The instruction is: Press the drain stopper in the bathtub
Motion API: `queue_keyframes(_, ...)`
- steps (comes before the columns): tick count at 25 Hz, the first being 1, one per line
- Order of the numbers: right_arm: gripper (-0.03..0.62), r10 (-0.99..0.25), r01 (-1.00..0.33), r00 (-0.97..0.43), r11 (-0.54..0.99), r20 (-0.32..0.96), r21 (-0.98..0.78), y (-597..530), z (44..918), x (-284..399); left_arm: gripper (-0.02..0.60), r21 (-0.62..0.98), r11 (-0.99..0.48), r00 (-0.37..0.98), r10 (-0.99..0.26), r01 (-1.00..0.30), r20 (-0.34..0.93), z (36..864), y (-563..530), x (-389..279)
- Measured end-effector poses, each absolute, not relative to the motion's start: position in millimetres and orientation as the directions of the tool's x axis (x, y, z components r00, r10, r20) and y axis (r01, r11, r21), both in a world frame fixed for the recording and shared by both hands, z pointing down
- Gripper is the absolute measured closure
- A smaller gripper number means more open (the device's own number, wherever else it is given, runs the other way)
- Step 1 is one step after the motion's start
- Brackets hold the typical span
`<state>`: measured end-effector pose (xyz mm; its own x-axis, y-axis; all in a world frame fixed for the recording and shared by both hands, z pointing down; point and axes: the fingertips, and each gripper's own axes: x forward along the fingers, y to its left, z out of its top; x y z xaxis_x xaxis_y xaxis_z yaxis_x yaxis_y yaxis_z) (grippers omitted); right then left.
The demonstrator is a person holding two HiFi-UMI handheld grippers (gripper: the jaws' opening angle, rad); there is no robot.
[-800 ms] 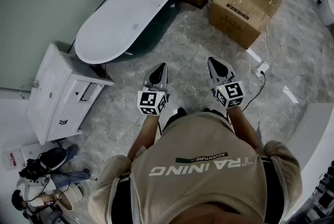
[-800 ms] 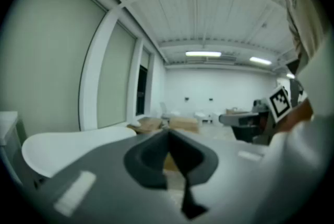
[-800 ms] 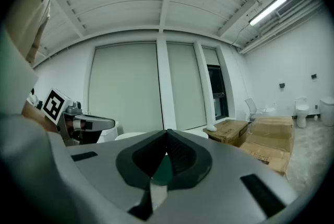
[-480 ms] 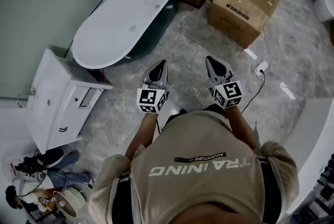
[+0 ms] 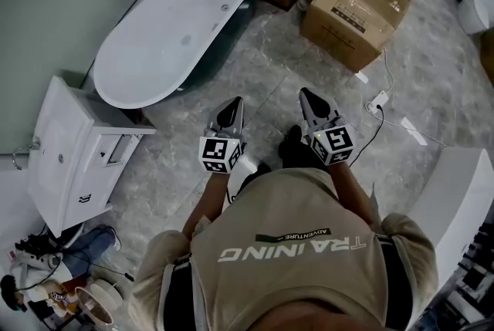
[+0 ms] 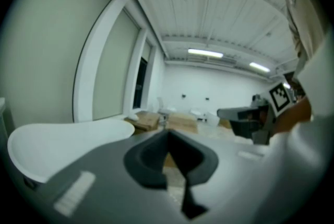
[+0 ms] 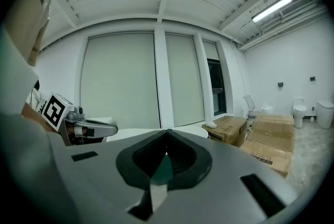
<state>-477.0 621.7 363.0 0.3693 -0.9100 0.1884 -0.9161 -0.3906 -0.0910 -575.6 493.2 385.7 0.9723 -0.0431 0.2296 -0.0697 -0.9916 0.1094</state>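
Clenched and empty: left tool (image 5: 231, 112), right tool (image 5: 311, 102). The bathtub (image 5: 147, 63) lies at eleven o'clock; step closer, press drain stopper (image 5: 185, 39) squarely downward.

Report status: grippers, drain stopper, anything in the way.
Left gripper, right gripper shut, empty, over the floor. Bathtub ahead to the left, drain stopper untouched. Cardboard boxes beside its far end, off the path.
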Motion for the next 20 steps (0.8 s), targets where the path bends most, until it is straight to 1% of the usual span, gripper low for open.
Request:
queue_keyframes(4, 0.586, -0.917, -0.931, 0.343, -0.361, 0.203, -0.059, 608.7, 372.1, -431.8, 0.580, 0.069, -0.995, 0.973, -0.060, -0.077, 0.224, 376.7, 485.2, -527.2)
queue_keyframes(8, 0.586, -0.942, -0.939, 0.295, -0.317, 0.159, -0.135, 588.2, 363.3, -374.7, 0.580, 0.052, -0.992, 0.969, -0.101, -0.116, 0.226, 360.8, 471.8, -473.2)
queue_keyframes(12, 0.586, -0.963, -0.959, 0.239, -0.255, 0.126, -0.128, 566.2, 353.4, -315.7, 0.580, 0.027, -0.987, 0.964, -0.147, -0.156, 0.220, 347.5, 456.9, -418.3)
queue_keyframes(14, 0.586, -0.969, -0.967, 0.207, -0.223, 0.133, -0.123, 559.7, 357.2, -291.7, 0.580, 0.024, -0.983, 0.961, -0.174, -0.183, 0.214, 344.7, 451.9, -394.3)
queue_keyframes(17, 0.586, -0.972, -0.978, 0.165, -0.183, 0.168, -0.096, 545.8, 367.1, -267.7, 0.580, 0.061, -0.974, 0.956, -0.201, -0.219, 0.213, 345.2, 439.1, -366.0)
queue_keyframes(20, 0.586, -0.973, -0.974, 0.153, -0.178, 0.172, -0.140, 534.9, 375.9, -251.6, 0.580, 0.072, -0.970, 0.951, -0.211, -0.232, 0.224, 349.8, 426.7, -346.6)
